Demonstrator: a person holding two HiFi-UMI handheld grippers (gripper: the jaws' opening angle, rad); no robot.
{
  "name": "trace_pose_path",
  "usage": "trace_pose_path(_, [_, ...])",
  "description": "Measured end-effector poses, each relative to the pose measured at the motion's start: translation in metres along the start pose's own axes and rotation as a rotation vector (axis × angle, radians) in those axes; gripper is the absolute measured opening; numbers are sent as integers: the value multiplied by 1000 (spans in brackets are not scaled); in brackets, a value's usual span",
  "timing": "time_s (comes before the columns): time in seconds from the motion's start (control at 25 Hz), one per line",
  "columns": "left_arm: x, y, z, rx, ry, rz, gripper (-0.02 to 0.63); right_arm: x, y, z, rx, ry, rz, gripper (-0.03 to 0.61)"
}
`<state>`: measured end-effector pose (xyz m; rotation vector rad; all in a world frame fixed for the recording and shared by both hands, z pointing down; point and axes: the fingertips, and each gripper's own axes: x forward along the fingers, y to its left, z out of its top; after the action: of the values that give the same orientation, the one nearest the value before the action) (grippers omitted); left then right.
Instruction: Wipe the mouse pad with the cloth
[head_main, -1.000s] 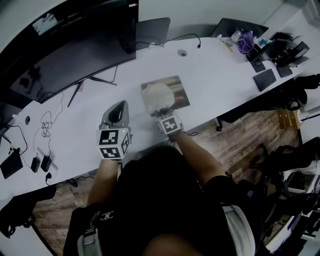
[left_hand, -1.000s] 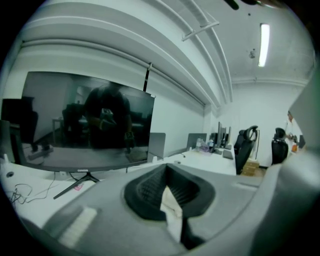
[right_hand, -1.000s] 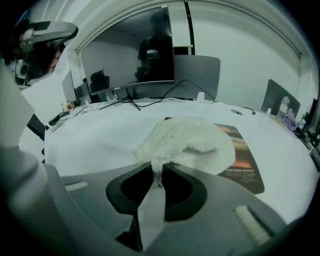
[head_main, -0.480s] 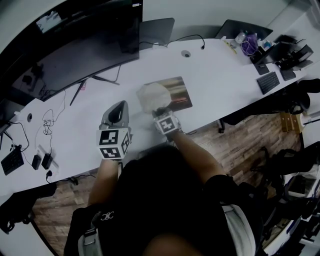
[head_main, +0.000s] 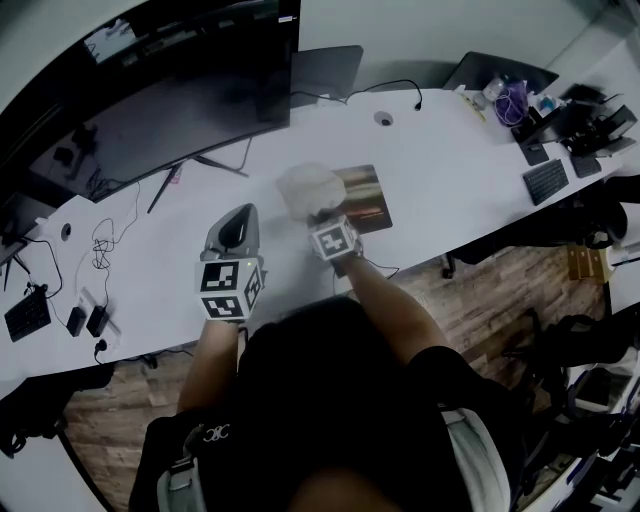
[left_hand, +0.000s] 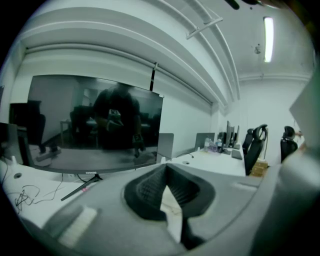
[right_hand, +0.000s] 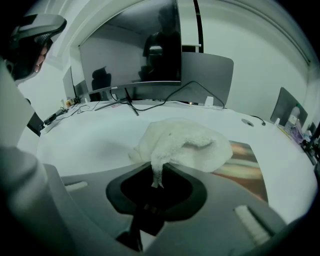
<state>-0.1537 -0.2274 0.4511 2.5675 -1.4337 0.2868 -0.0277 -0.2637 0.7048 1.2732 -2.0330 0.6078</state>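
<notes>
1. The right gripper (head_main: 323, 214) sits just right of the centre of the head view, and its 2 jaws are pinched together on a hanging fold of the crumpled white terry cloth (head_main: 308, 188).
2. In the right gripper view, the same gripper (right_hand: 156, 169) holds that fold at the near edge of the cloth (right_hand: 186, 144), which bulges up ahead of the jaws in the middle of the frame.
3. The cloth rests on the left end of the rectangular brown-toned mouse pad (head_main: 366, 196) and spills past it onto the white curved desk (head_main: 450, 150).
4. In the right gripper view, the bare part of the mouse pad (right_hand: 246, 167) lies at the right of the cloth, flat on the desk (right_hand: 85, 140).
5. The left gripper (head_main: 238, 216) is lower left of the cloth in the head view, apart from it, above bare desk.
6. In the left gripper view, this gripper (left_hand: 165, 169) has its jaws brought together at the tips with nothing between them.
7. A large dark curved monitor (head_main: 150, 90) stands at the upper left of the head view, and it fills the left half of the left gripper view (left_hand: 95, 125).
</notes>
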Motion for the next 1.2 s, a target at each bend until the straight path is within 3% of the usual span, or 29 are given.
trace_pose_path(0.68, [21,-6,4,22,12,-54,-2,-18,-92,-15,202,-4,-158,57])
trace_pose_path(1.2, [31,-14,2,27,18,-93,-2,-49,-165,-40,308,-13,-346,57])
